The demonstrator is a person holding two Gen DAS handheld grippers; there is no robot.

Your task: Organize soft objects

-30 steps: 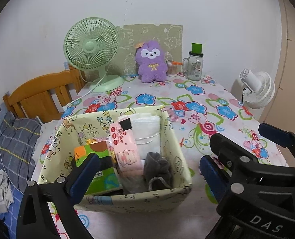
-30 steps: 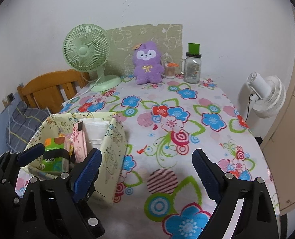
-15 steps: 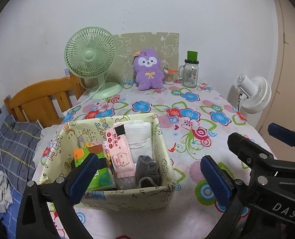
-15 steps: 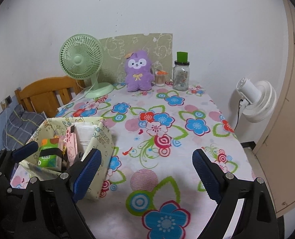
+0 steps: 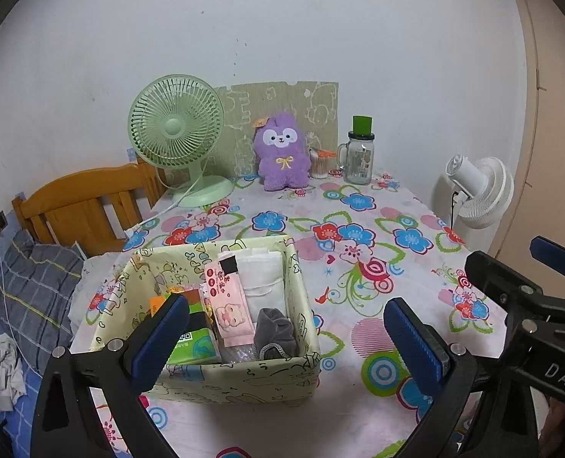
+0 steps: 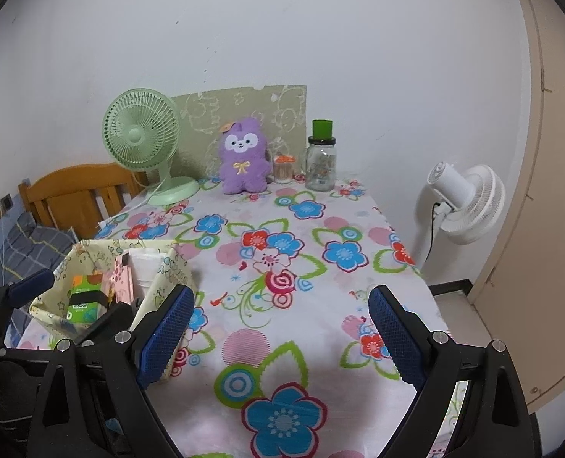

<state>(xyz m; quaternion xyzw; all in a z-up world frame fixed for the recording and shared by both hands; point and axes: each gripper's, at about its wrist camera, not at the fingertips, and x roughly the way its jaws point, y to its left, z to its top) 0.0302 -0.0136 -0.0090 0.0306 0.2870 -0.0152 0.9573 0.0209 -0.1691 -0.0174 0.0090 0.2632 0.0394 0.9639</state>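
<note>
A pale yellow fabric box (image 5: 244, 379) stands on the floral table near its front left; it also shows in the right wrist view (image 6: 170, 267). It holds a grey soft cloth (image 5: 276, 330), a pink packet (image 5: 229, 307), a white folded cloth (image 5: 261, 278) and a green tissue pack (image 5: 194, 345). A purple plush toy (image 5: 281, 156) sits upright at the table's far edge, also in the right wrist view (image 6: 244, 158). My left gripper (image 5: 286, 339) is open and empty above the box's front. My right gripper (image 6: 282, 339) is open and empty over the tablecloth, right of the box.
A green desk fan (image 5: 177, 137), a glass jar with green lid (image 5: 359, 156) and a small cup (image 5: 320, 162) stand at the table's back. A white fan (image 6: 464, 204) stands right of the table. A wooden chair (image 5: 80, 206) and bedding are on the left.
Both grippers have pulled back and up from the table; the box and plush look smaller and farther. Both stay open and empty.
</note>
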